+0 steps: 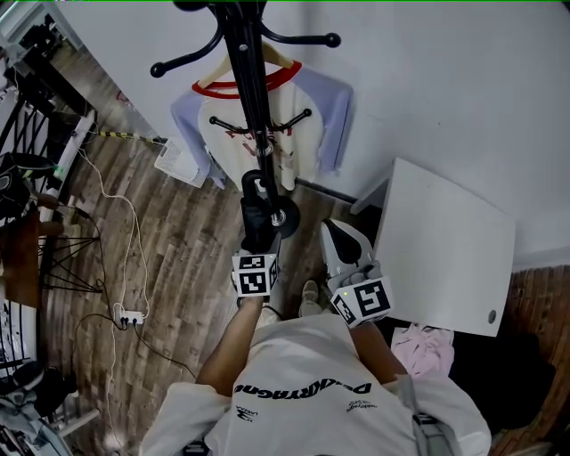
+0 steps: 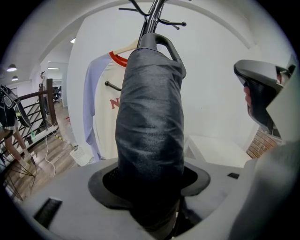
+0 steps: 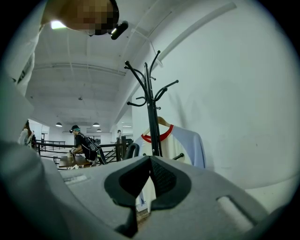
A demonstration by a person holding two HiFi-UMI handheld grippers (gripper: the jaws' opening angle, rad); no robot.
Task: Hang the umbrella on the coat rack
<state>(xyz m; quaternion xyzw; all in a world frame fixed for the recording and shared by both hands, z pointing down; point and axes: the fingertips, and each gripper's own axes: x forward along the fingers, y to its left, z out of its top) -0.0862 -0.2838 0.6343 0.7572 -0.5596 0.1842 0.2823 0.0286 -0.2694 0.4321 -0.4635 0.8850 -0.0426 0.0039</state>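
A folded black umbrella (image 1: 259, 218) stands upright between the jaws of my left gripper (image 1: 258, 248), which is shut on its lower body. In the left gripper view the umbrella (image 2: 150, 126) fills the middle, and its loop handle (image 2: 161, 42) rises right in front of the black coat rack pole (image 2: 153, 13). I cannot tell whether the handle touches a peg. The coat rack (image 1: 249, 80) stands straight ahead by the white wall. My right gripper (image 1: 337, 233) is just right of the umbrella, shut and holding nothing; its pads (image 3: 161, 176) meet in front of the rack (image 3: 150, 103).
A white and pale blue shirt with a red collar (image 1: 267, 116) hangs on the rack. A white table (image 1: 445, 240) stands at the right, with a pink cloth (image 1: 426, 347) on the floor beside it. Cables and a power strip (image 1: 131, 316) lie at the left.
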